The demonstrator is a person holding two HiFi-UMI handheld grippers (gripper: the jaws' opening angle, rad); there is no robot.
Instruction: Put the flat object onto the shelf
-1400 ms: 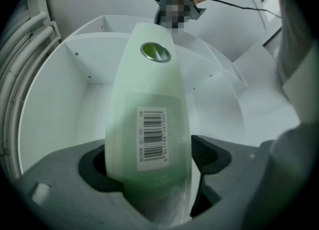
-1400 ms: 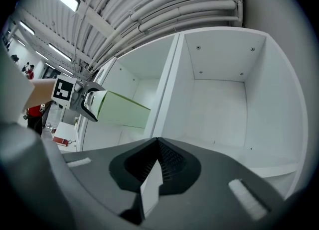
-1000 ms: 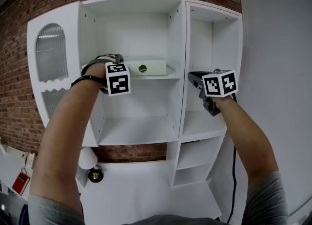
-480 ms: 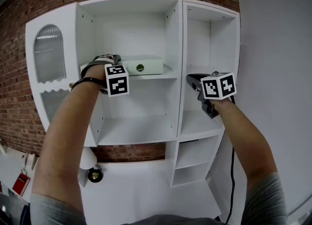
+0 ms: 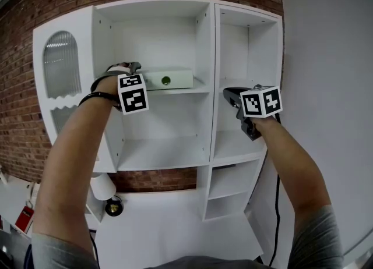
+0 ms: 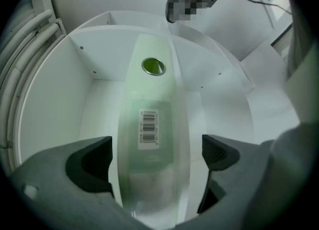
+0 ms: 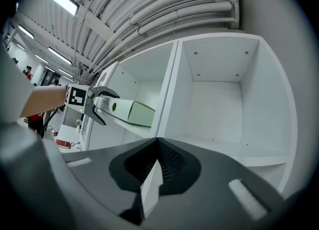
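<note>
The flat box (image 6: 152, 124) already lies on the upper shelf board (image 5: 198, 89) of the white shelf unit (image 5: 204, 46), at about 11 o'clock from the middle of the head view. The step in hand therefore looks like the release. The left gripper (image 6: 156, 155) has just been opening its jaws, and they now stand spread with the box's near end between them. A gap shows at each side, at 9 and at 3 o'clock, so the pads are not pressing on it. To finish cleanly, I would draw this gripper straight back along the box's long axis toward 6 o'clock, keeping it level. That way neither pad catches a long edge and drags the box off the board's front lip. The right gripper (image 7: 155, 167) waits at roughly 3 o'clock of the box, before the narrower right compartment. Its jaws are pressed together, and only a pale sliver shows at their seam, which I cannot identify. The box is a long, thin, pale carton, smooth and faintly glossy. It has a round green spot (image 6: 153, 66) toward its 12 o'clock end and a white barcode label (image 6: 149, 128) nearer the jaws. The shelving looks like matte white laminate with square edges. A rough red brick wall (image 5: 35, 6) stands behind it, at 10 o'clock.
</note>
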